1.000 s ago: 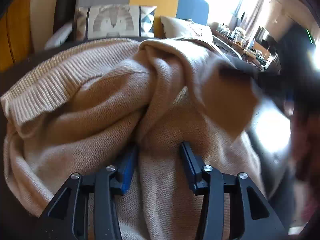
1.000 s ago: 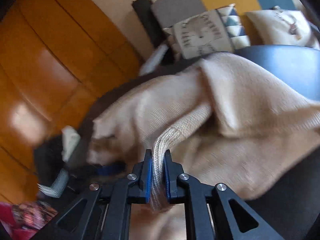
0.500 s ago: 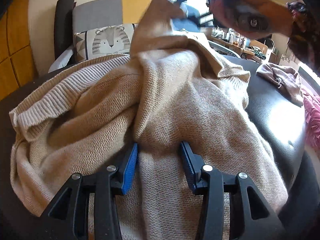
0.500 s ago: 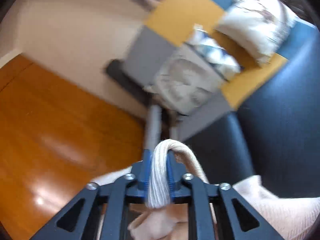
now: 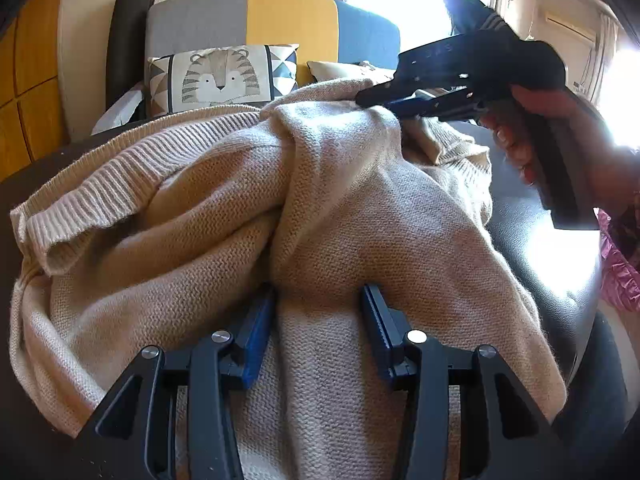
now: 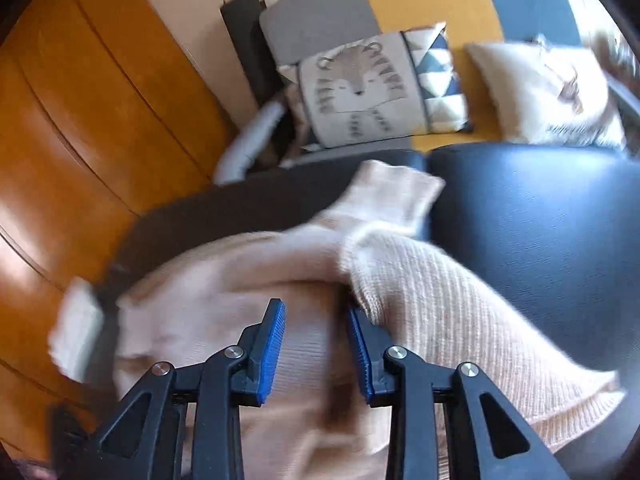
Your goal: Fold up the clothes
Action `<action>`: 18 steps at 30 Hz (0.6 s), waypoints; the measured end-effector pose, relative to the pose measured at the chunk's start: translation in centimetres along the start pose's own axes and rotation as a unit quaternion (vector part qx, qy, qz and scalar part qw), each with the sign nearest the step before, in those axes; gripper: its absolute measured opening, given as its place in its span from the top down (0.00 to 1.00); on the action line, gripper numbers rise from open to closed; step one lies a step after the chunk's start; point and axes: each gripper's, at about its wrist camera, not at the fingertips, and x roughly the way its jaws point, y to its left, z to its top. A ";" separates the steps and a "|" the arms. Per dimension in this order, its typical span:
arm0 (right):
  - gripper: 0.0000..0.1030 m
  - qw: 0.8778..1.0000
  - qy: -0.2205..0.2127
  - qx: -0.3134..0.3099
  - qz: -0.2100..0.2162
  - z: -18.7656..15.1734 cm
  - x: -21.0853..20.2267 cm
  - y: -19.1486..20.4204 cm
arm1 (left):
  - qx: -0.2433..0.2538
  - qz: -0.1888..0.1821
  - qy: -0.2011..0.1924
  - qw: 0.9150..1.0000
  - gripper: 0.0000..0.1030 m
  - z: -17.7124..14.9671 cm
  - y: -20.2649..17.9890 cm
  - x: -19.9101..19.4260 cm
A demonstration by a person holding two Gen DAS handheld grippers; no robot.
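One dark counter [image 5: 532, 236] carries everything, and behind it stands a sofa [image 5: 280, 16] with grey, yellow and blue panels. Most of the counter is covered by a beige knitted sweater [image 5: 360, 220], which lies crumpled in thick folds. Its ribbed hem [image 5: 100, 188] is rolled over on the left side in the left wrist view. In the right wrist view a ribbed sleeve [image 6: 448, 292] lies across the body of the sweater, and its cuff [image 6: 396, 188] points toward the sofa.

On the sofa a cushion with a tiger picture [image 5: 220, 76] leans against the back, and a pale cushion [image 6: 540, 92] lies just beside it. A pink cloth [image 5: 620, 268] shows at the right edge of the left wrist view, apart from the sweater.

The left tool [image 5: 318, 308] has its blue pads apart, and a thick ridge of the sweater stands between them; I cannot tell if the pads press on it or only touch it. The right tool [image 6: 316, 320] has just been opening its jaws. Its pads are now apart above the sweater, the sleeve lies against the right pad, and nothing is clamped between them. In the left wrist view the same tool reaches over the far part of the sweater, and a hand [image 5: 560, 140] grips its handle.
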 end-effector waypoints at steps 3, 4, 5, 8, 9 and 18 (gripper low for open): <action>0.69 0.999 0.028 0.019 0.032 -0.5 1.3 -0.9 | -0.002 -0.002 0.000 1.000 0.54 0.0 0.1 -0.1; 0.69 0.998 0.035 0.022 0.051 -0.7 1.5 -0.9 | -0.003 -0.004 0.001 1.000 0.54 -0.1 0.1 -0.1; 0.72 0.997 0.029 0.016 0.064 -1.0 1.4 -0.6 | -0.005 -0.005 0.001 1.000 0.54 -0.1 0.2 -0.1; 0.91 0.994 0.012 0.014 0.112 -2.1 0.4 0.0 | -0.009 -0.010 0.001 1.000 0.54 -0.1 0.3 -0.1; 0.93 0.993 0.006 0.019 0.120 -2.6 0.0 0.1 | -0.011 -0.012 0.000 1.000 0.54 -0.1 0.4 -0.1; 0.95 0.936 -0.070 0.131 0.320 -8.8 -4.5 -1.7 | -0.035 -0.005 0.005 0.999 0.53 0.2 1.0 -1.0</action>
